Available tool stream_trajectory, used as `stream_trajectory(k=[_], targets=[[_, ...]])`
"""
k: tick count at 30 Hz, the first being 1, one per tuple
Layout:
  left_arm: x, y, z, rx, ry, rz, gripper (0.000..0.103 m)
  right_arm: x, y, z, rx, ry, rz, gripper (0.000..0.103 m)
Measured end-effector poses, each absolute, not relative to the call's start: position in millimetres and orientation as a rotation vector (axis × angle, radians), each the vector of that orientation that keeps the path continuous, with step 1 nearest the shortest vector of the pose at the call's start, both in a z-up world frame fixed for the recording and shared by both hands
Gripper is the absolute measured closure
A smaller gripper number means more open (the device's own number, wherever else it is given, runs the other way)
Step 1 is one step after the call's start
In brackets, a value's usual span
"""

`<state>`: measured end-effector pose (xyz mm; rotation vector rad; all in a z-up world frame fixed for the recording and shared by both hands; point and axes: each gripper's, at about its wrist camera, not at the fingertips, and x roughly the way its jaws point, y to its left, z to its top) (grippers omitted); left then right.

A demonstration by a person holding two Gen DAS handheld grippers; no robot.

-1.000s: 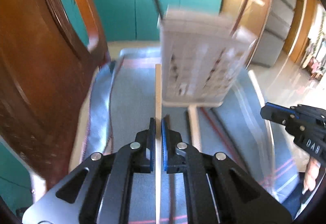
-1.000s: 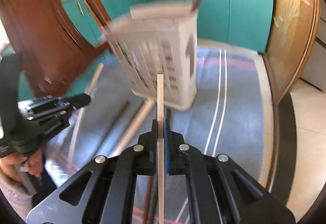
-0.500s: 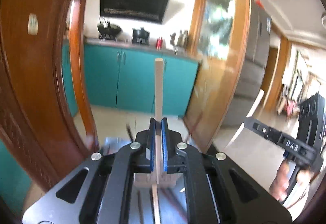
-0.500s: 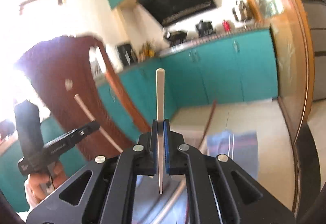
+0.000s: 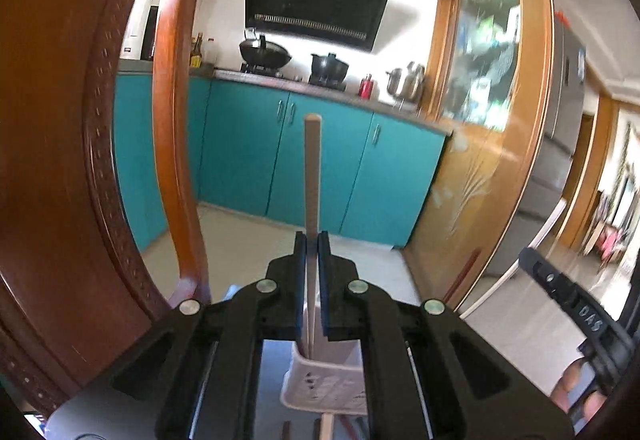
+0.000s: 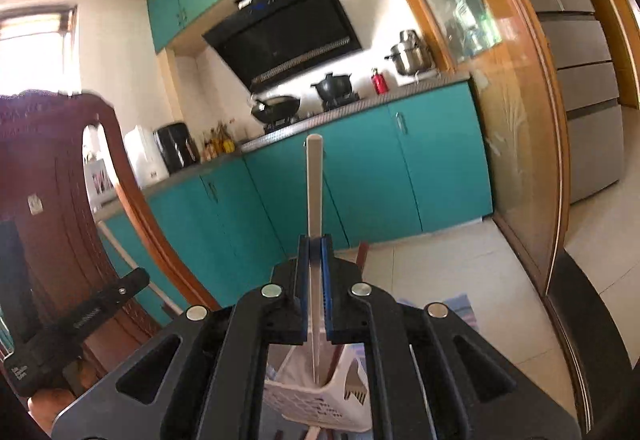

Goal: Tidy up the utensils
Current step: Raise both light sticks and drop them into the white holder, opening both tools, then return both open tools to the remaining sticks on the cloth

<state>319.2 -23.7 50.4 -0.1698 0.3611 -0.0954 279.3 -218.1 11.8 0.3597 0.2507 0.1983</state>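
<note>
Holding: we grip one pale wooden stick in each gripper, raised above the white slotted holder, with the kitchen behind.
Left gripper: fingers pressed together on a flat wooden stick, which stands upright through the jaws; its lower end shows over the holder's mouth.
Holder, left view: white plastic basket with slotted walls, seen below and between the finger links; we cannot tell whether the stick's lower end is already inside.
Right gripper: fingers pinching a second pale stick, rounded at the top, flat and smooth, its lower end reaching toward the holder.
Other utensil: a reddish-brown stick leans out of the holder behind the right fingers.
Surroundings: carved dark wooden chair at left; teal cabinets beyond.
Risk 1: we judge that a thin, smooth stick held at one narrow band may pivot or slip in the pads if it knocks the rim.
Risk 2: the light holder looks easy to tip if a stick pushes sideways on its wall.
Risk 3: both sticks aim at one opening, so the grippers may collide; the slots may also catch a tip.
</note>
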Motion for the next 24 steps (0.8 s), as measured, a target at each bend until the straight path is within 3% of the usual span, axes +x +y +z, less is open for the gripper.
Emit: stream_trajectory(k=[7,9,11,14,18,22,24], targets=[[323,-31,20,-0.166,0.444,-0.103,0.096,277,-195,-12,0.296,0.304,0.209,0.095],[318,-32,19,-0.164,0.436,-0.104,0.096,273,-196,-13,0.289,0.304,0.206,0.091],[309,-30,21,-0.156,0.415,-0.111,0.095,268,-198,-11,0.280,0.300,0.206,0.079],[284,-25,26,-0.144,0.362,-0.141,0.085,252,-210,-10,0.300,0.262,0.192,0.062],[250,-16,29,-0.112,0.295,-0.176,0.080,233,-240,-24,0.385,0.240,0.161,0.061],[239,-10,7,-0.096,0.385,-0.183,0.080,245,-244,-56,0.343,0.430,0.105,0.061],[247,-11,-20,-0.080,0.528,-0.182,0.080,260,-226,-84,0.257,0.594,0.116,0.061]])
